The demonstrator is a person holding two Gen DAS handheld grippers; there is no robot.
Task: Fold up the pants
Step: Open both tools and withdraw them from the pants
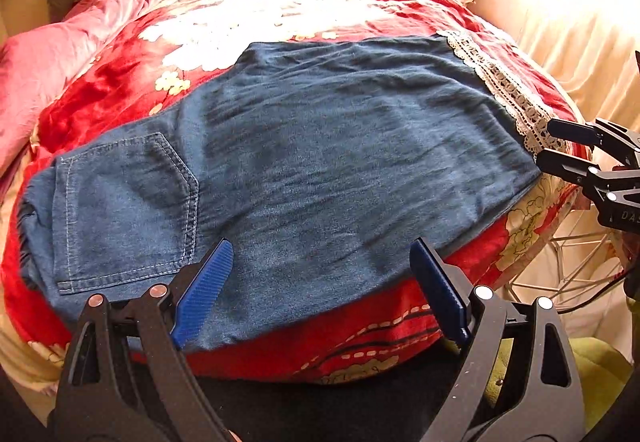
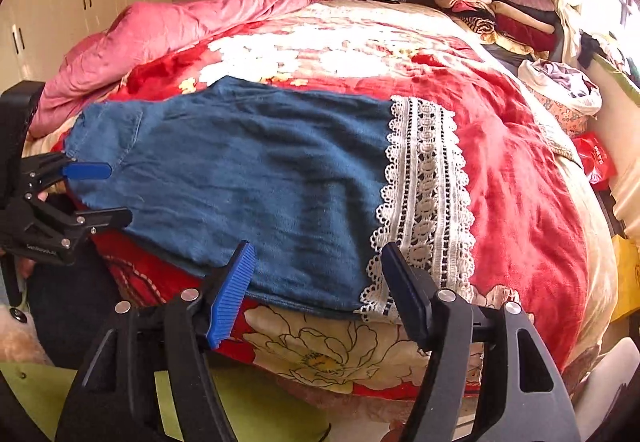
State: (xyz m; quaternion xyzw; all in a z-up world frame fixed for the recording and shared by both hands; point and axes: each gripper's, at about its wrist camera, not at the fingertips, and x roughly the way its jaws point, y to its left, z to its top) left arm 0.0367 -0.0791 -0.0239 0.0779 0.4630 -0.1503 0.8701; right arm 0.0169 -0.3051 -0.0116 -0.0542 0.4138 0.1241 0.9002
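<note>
Denim pants lying flat across the bed, both hand-held grippers hanging released at the near edge.

Left wrist view: the left hand-held gripper (image 1: 322, 290) is gaping empty over the pants (image 1: 320, 145), near the back pocket (image 1: 128, 209); the denim is looking soft, limp and light.
Right wrist view: the right hand-held gripper (image 2: 316, 290) is standing released by the lace hem (image 2: 424, 193), probably the best corner to pinch. A white bag (image 2: 560, 85) is holding clothes.

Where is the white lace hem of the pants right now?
In the right wrist view the lace hem lies flat on the red blanket, at the right end of the denim pants, just beyond the open right gripper.
</note>
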